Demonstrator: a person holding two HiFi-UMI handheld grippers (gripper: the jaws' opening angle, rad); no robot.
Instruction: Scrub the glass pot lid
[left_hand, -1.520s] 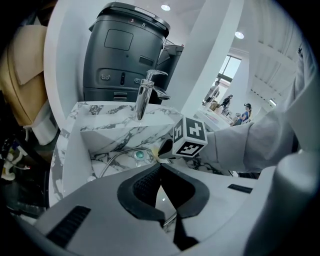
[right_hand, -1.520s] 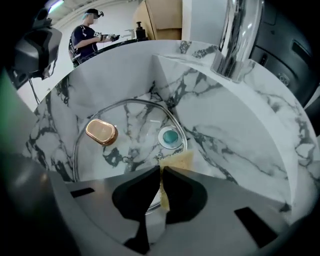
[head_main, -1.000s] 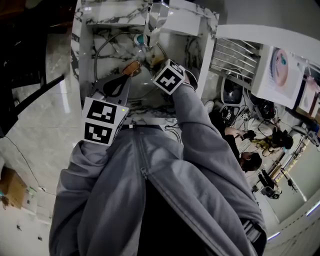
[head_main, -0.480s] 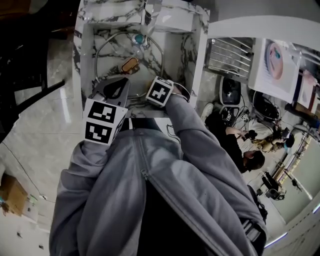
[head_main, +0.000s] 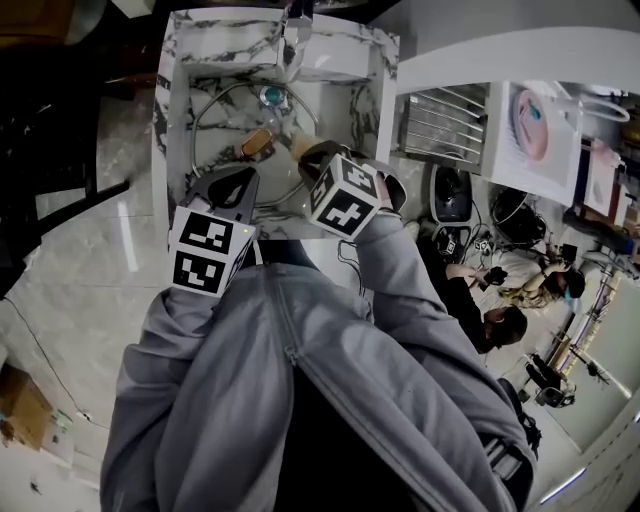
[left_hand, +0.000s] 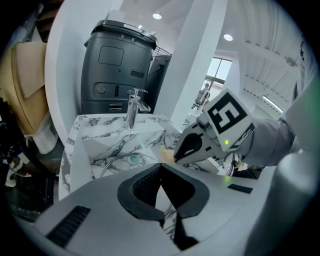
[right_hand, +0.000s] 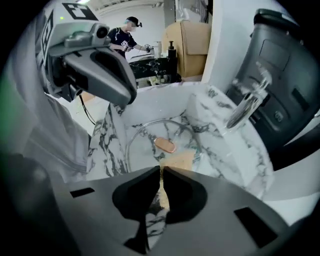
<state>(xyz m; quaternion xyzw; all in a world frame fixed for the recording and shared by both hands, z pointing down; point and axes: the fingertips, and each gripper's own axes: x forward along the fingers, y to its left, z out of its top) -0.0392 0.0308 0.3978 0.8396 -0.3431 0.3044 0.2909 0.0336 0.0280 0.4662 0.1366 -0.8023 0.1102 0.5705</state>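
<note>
Glass pot lid (head_main: 225, 125), loose in the sink (head_main: 172, 110), could skid under the sponge (right_hand: 184, 161) pinched in the right claw (right_hand: 160, 170); left claw (left_hand: 159, 164) closed tight.

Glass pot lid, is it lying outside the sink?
No, the glass pot lid lies inside the marble sink, within its walls.

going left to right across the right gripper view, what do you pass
left gripper → lid knob → faucet → dark appliance; the sponge in the right gripper overlaps the knob, so it is left out
</note>
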